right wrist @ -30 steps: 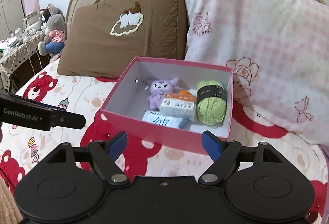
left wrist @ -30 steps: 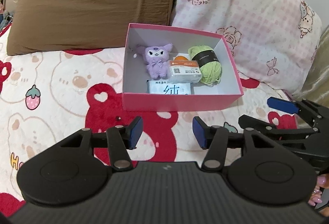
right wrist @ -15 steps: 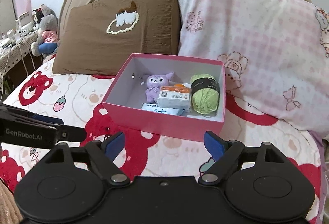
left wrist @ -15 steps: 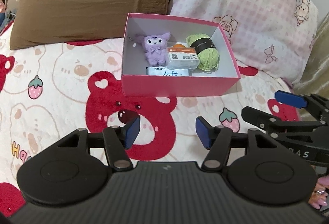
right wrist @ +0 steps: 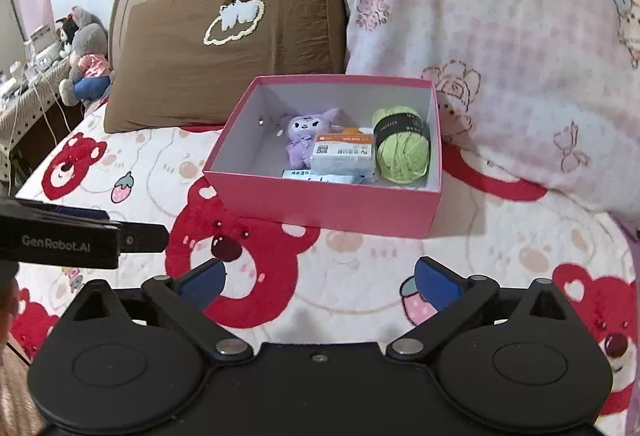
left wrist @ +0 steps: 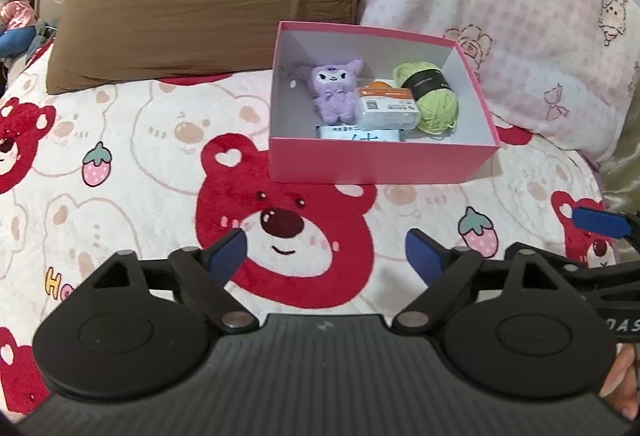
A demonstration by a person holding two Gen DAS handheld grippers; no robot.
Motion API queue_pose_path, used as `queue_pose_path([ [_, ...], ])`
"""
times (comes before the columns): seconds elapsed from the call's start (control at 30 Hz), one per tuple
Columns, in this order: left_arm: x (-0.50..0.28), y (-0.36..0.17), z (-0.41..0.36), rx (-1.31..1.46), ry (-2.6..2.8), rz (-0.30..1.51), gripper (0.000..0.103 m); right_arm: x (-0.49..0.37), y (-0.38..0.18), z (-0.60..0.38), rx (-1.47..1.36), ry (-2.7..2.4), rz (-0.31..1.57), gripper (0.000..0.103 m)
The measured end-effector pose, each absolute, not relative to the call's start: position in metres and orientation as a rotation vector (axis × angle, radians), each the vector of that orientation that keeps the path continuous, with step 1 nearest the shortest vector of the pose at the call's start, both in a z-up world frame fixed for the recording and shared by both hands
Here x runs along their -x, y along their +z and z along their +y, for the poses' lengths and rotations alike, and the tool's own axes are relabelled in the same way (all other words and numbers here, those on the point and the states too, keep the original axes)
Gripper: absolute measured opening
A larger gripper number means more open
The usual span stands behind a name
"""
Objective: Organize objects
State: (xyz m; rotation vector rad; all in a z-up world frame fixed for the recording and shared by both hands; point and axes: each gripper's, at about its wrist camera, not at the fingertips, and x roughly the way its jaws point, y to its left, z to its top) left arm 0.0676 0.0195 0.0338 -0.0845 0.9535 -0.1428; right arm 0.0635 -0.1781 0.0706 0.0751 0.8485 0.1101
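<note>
A pink box (left wrist: 380, 163) (right wrist: 320, 204) rests on the bear-print bedspread, ahead of both grippers. Inside it lie a purple plush toy (left wrist: 334, 88) (right wrist: 304, 134), a wrapped packet with an orange label (left wrist: 386, 108) (right wrist: 344, 154), a green yarn ball (left wrist: 434, 98) (right wrist: 402, 152) and a flat white packet (left wrist: 358, 134) (right wrist: 320, 176). My left gripper (left wrist: 326, 256) hangs over the bedspread short of the box, its jaws opening with nothing between them. My right gripper (right wrist: 320, 280) does likewise, jaws opening wide and empty.
A brown pillow (left wrist: 208, 4) (right wrist: 224, 52) and a pink checked pillow (left wrist: 500, 8) (right wrist: 500, 36) lean on the headboard behind the box. Stuffed toys (right wrist: 84, 60) sit at the far left by a cluttered side table. The other gripper shows at each view's edge.
Both grippers have drawn back from the box, which now looks smaller and farther off. Both pairs of jaws have spread wider.
</note>
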Motion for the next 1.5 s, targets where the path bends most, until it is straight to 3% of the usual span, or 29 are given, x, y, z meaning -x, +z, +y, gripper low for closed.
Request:
queue_pose_path([
  [0.1,-0.067,0.033,0.021,0.084,-0.130,0.943,0.103,-0.063,0.068,-0.180,-0.108,0.104,0.868,0.103],
  [0.43,-0.068,0.017,0.014,0.054,-0.107,1.025,0.103,-0.064,0.052,-0.170,-0.064,0.049,0.878,0.103],
  [1.5,-0.064,0.014,0.004,-0.074,-0.063,1.052,0.103,-0.063,0.038,-0.182,-0.022,-0.062,0.867,0.103],
])
